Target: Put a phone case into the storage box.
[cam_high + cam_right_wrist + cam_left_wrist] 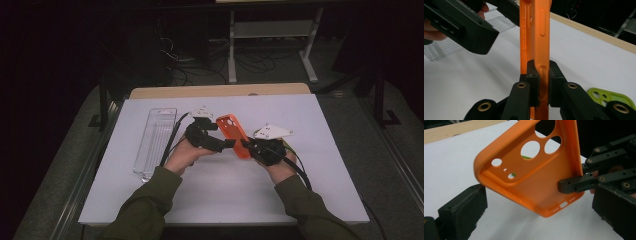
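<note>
An orange phone case (232,131) is held up off the white table (225,195), tilted, near the table's middle. My right gripper (541,75) is shut on the case's side wall close to its lower end, one jaw inside and one outside. In the left gripper view the case (531,180) shows its hollow inner side and camera cut-outs. My left gripper (539,202) stands open, its jaws wide apart on either side of the case's lower corner without touching it. Both grippers meet at the case's near end: left (226,145), right (247,146).
A clear plastic tray (155,142) lies lengthways on the table's left part. A lime green phone case (611,98) lies flat on the table beside my right gripper. The table's wooden far edge (220,91) borders a dark floor with cables.
</note>
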